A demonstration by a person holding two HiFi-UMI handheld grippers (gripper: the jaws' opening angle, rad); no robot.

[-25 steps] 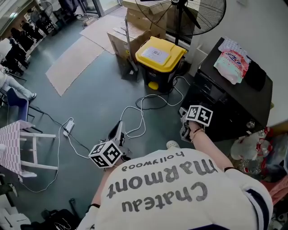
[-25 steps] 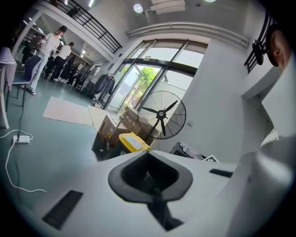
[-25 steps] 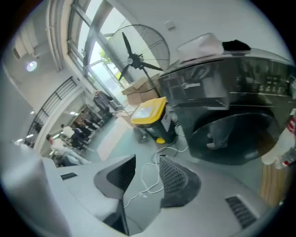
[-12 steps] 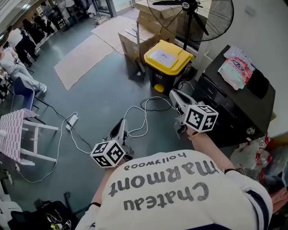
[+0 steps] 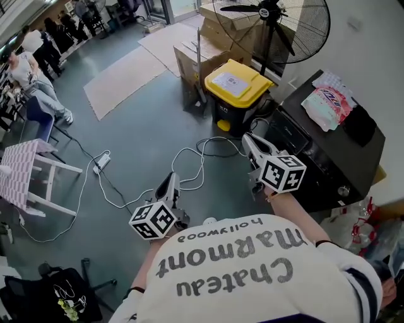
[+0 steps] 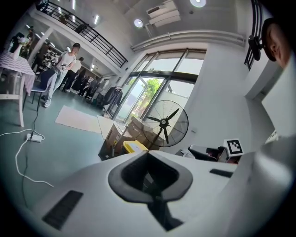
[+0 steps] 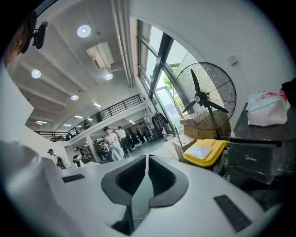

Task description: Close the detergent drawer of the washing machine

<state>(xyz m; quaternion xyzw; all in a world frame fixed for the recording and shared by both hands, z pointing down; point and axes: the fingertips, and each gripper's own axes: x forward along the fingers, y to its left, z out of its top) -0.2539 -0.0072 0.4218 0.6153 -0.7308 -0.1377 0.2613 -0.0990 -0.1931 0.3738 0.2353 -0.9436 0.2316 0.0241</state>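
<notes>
In the head view the washing machine (image 5: 328, 148) stands at the right, with the right gripper (image 5: 247, 139) near its front. In the left gripper view the left gripper (image 6: 148, 155) is clenched and empty. In the right gripper view the jaws have just been closing on nothing, and what seems to be the detergent drawer (image 7: 252, 158) lies ahead, so I would push its face squarely.

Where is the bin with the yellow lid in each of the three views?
Head view: bin at upper centre, on the floor left of the black washing machine.
Left gripper view: bin small, slightly left of centre.
Right gripper view: bin right of centre, below mid-height.
Shared landmark: the standing fan rises just behind the bin in every view.
</notes>
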